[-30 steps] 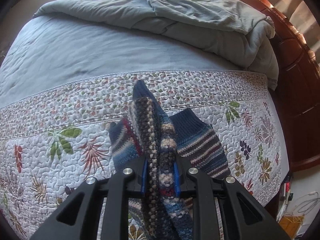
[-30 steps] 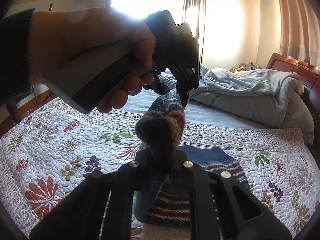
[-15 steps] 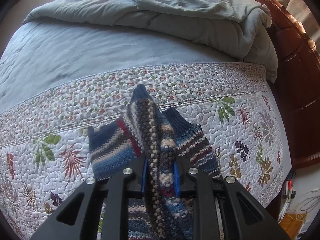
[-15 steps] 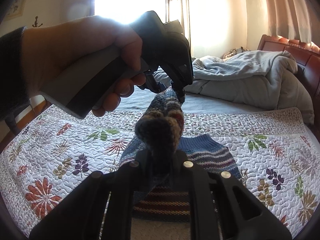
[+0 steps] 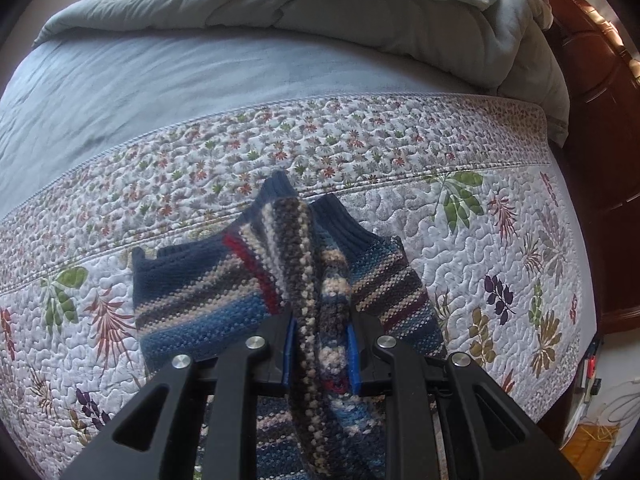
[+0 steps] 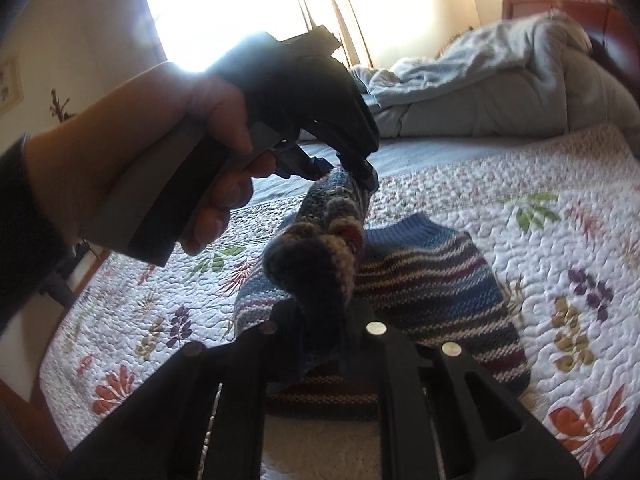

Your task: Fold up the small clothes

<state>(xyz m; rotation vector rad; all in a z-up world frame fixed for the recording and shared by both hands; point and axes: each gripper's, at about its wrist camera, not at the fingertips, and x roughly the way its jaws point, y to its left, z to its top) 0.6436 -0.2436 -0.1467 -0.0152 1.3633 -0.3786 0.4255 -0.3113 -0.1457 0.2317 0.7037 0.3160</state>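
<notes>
A bed (image 5: 168,92) with a blue-grey sheet is seen, with a rumpled grey duvet (image 5: 400,12) heaped at its far end and a floral quilt (image 5: 480,240) spread across the near part. On the quilt a small striped knit sweater (image 5: 192,300) is laid, its lower body flat and its blue ribbed collar (image 6: 416,228) turned toward the duvet. One edge of the sweater is lifted off the quilt and stretched between the two grippers. The left gripper (image 5: 320,344) is clamped on this bunched fold, blue pads (image 5: 352,356) pressed against the wool. The right gripper (image 6: 320,320) appears clamped on the fold's other end, though its pads are lost in shadow. The left gripper's handle is held by a hand (image 6: 132,168).
</notes>
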